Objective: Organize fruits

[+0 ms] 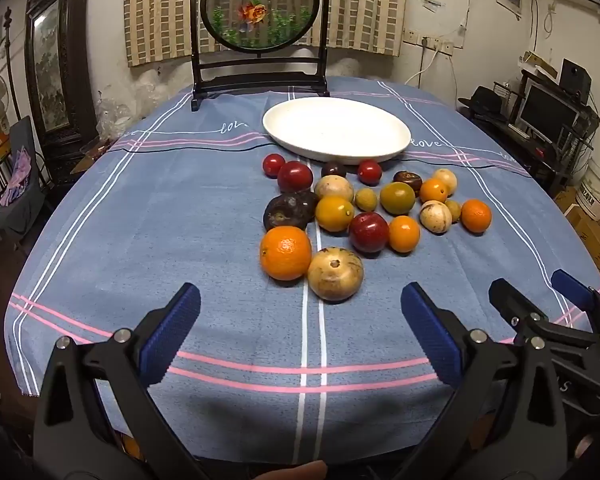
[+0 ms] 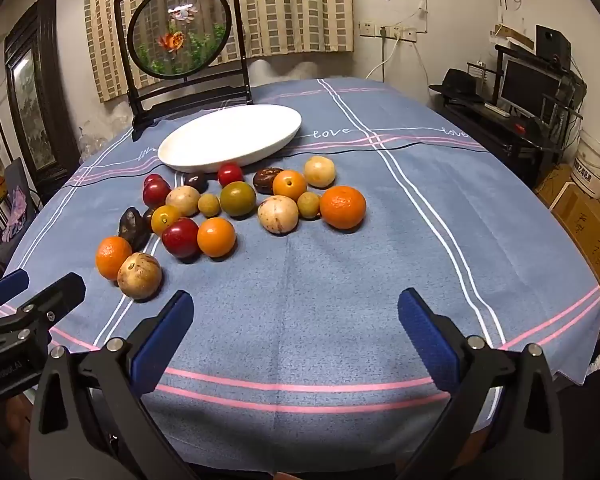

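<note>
Loose fruits (image 1: 364, 208) clustered on blue tablecloth (image 1: 180, 240), white plate (image 1: 336, 128) bare behind them, left gripper (image 1: 300, 320) spread wide, nothing between jaws, right gripper (image 2: 296, 320) likewise

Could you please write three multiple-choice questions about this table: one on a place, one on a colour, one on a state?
1. Where is the plate?
A. behind the fruits
B. on a chair
C. under the cloth

2. What colour is the cloth?
A. green
B. blue with pink and white lines
C. plain red

3. What is on the plate?
A. all the fruits
B. one orange
C. nothing

Key:
1 A, it sits past the fruit pile, before the round screen.
2 B, the stripes cross a blue ground.
3 C, every fruit, like the near orange, lies on the cloth.
</note>
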### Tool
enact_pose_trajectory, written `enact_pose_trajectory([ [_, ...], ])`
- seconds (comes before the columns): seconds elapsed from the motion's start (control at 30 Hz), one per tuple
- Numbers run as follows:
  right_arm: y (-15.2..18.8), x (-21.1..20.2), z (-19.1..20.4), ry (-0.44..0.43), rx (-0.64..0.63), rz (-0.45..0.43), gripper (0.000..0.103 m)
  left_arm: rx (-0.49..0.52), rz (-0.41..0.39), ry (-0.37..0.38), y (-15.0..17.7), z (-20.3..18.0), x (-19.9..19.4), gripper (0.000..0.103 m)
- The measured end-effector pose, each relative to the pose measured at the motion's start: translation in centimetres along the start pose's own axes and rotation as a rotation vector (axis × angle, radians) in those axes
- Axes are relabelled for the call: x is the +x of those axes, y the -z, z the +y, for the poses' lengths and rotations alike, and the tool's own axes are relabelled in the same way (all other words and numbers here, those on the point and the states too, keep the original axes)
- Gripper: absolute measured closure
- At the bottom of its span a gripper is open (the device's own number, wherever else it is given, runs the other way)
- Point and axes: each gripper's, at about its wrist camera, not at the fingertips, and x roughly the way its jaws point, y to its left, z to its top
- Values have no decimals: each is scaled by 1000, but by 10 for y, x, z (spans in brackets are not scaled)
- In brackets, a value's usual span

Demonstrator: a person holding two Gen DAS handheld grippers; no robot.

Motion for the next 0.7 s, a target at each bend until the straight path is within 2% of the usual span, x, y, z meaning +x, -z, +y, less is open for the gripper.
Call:
enact_pose_trajectory([
  [0.7, 0, 1, -1, 1, 0, -6, 1, -28, 7, -2, 1, 7, 4, 2],
])
